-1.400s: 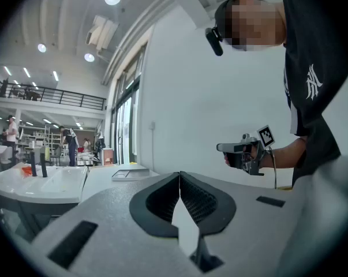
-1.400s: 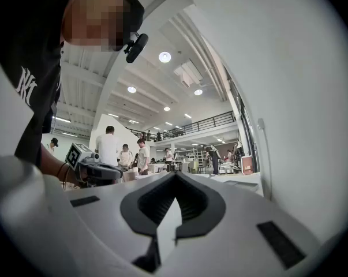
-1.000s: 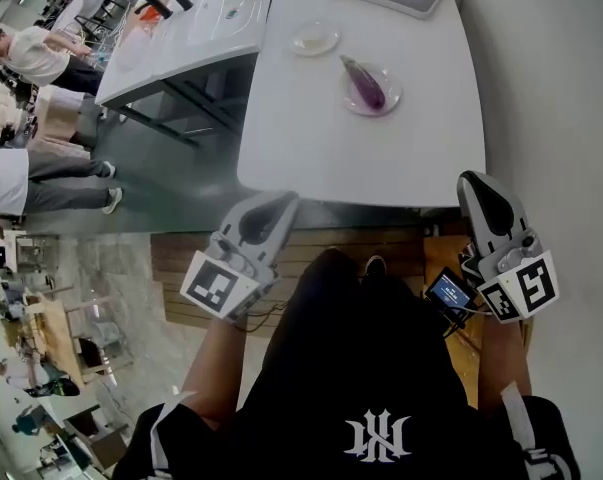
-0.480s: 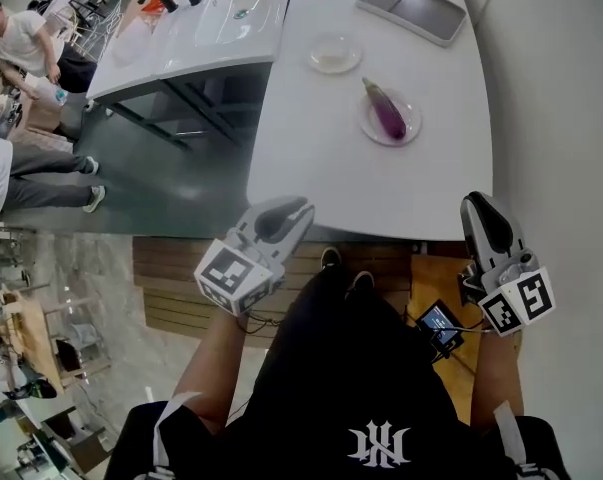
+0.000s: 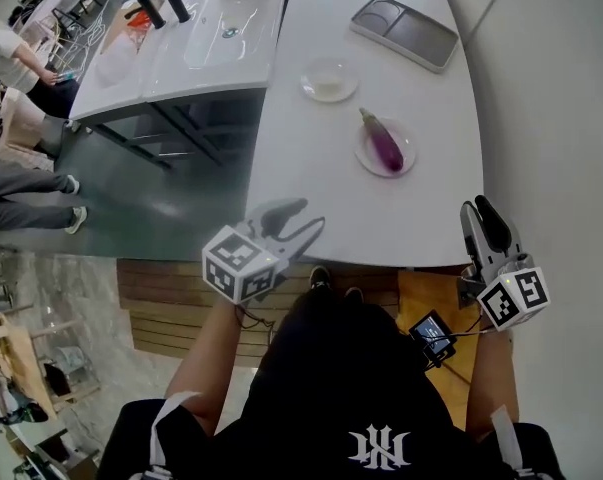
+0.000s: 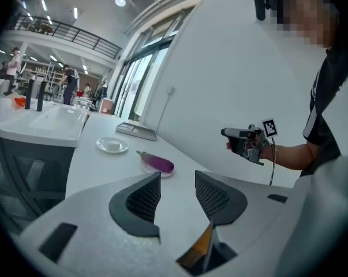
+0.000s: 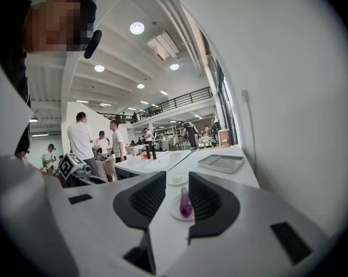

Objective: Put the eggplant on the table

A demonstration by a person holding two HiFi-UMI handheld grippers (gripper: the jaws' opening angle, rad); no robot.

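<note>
A purple eggplant lies on a small clear plate on the long white table; the left gripper view shows that eggplant too, and so does the right gripper view, its eggplant seen far off between the jaws. My left gripper hovers at the table's near edge, jaws opening, nothing between them. My right gripper is at the table's near right corner beside the wall, jaws opening and empty. Both are well short of the eggplant.
A second small plate with a pale item sits farther along the table, and a grey divided tray lies at the far end. A white washbasin counter stands to the left. A white wall runs along the right. People stand far left.
Both grippers moved forward to the table's near edge, and their jaws went from shut to open. The view shifted, so the table and eggplant sit lower in the picture.
</note>
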